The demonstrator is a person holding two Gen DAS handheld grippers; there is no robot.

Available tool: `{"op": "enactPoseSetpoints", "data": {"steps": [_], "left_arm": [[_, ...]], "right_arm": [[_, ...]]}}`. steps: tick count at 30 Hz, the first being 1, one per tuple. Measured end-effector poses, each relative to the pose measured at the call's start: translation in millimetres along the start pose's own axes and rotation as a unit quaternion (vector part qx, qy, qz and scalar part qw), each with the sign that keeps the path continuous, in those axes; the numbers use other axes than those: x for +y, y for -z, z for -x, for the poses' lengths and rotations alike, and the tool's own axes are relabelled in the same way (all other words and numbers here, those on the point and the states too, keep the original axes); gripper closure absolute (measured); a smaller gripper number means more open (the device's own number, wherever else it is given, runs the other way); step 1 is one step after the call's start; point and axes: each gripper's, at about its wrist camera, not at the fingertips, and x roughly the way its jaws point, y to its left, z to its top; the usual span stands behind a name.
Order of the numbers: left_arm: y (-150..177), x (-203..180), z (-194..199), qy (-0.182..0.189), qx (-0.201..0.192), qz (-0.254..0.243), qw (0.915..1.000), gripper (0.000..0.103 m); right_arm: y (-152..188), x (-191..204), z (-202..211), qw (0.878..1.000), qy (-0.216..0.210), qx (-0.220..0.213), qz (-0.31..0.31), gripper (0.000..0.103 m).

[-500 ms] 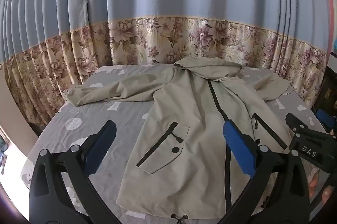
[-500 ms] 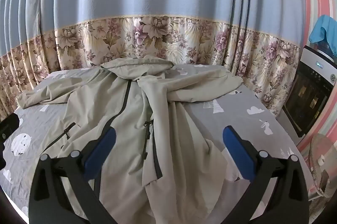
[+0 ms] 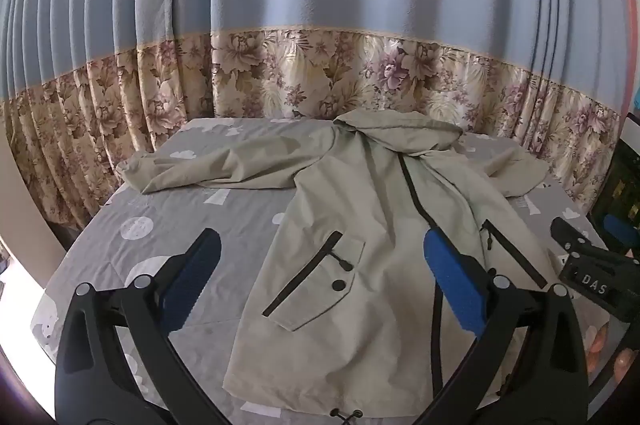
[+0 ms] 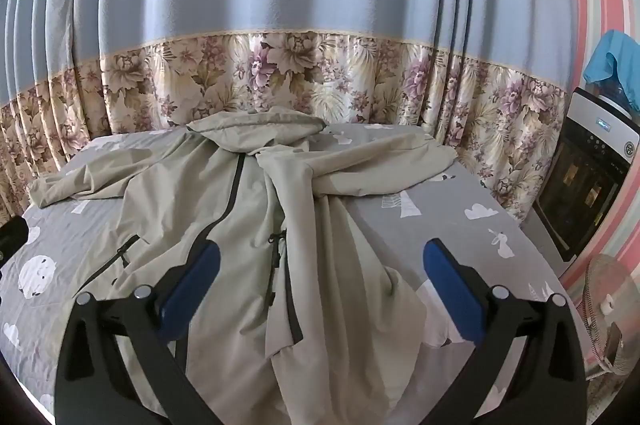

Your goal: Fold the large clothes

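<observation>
A pale olive hooded jacket [image 3: 360, 225] with black zips lies front up on the bed [image 3: 160, 225], hood at the far end and both sleeves spread sideways. Its right front panel is rumpled and folded over in the right wrist view, where the jacket [image 4: 224, 209] fills the middle. My left gripper [image 3: 320, 265] hovers open above the hem near the left chest pocket, nothing between its blue pads. My right gripper [image 4: 320, 273] hangs open over the rumpled right panel, also holding nothing. The right gripper's black body [image 3: 592, 265] shows at the right edge of the left wrist view.
The bed carries a grey sheet [image 4: 460, 209] with white cloud and rabbit prints. Blue and floral curtains [image 3: 320, 73] hang close behind it. A black appliance [image 4: 588, 177] with a blue cloth on top stands at the right, and a floor fan [image 4: 608, 305] sits near it.
</observation>
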Motion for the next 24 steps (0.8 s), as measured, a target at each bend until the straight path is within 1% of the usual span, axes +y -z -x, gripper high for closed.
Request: {"op": "enactPoseSetpoints", "data": {"steps": [4, 11, 13, 24], "left_arm": [[0.7, 4.6, -4.1, -0.010, 0.002, 0.001, 0.9999, 0.003], [4.8, 8.4, -8.0, -0.016, 0.004, 0.001, 0.9999, 0.003], [5.5, 8.6, -9.3, -0.018, 0.006, 0.000, 0.9998, 0.003], [3.5, 7.4, -12.1, -0.019, 0.009, -0.001, 0.9998, 0.003]], "right_arm": [[-2.6, 0.4, -0.6, 1.000, 0.002, -0.001, 0.001, 0.002], [-4.0, -7.2, -2.6, 1.000, 0.005, -0.001, 0.001, 0.002], [-2.7, -4.1, -3.2, 1.000, 0.007, -0.002, 0.002, 0.002], [-2.7, -3.9, -2.5, 1.000, 0.007, -0.002, 0.001, 0.002]]}}
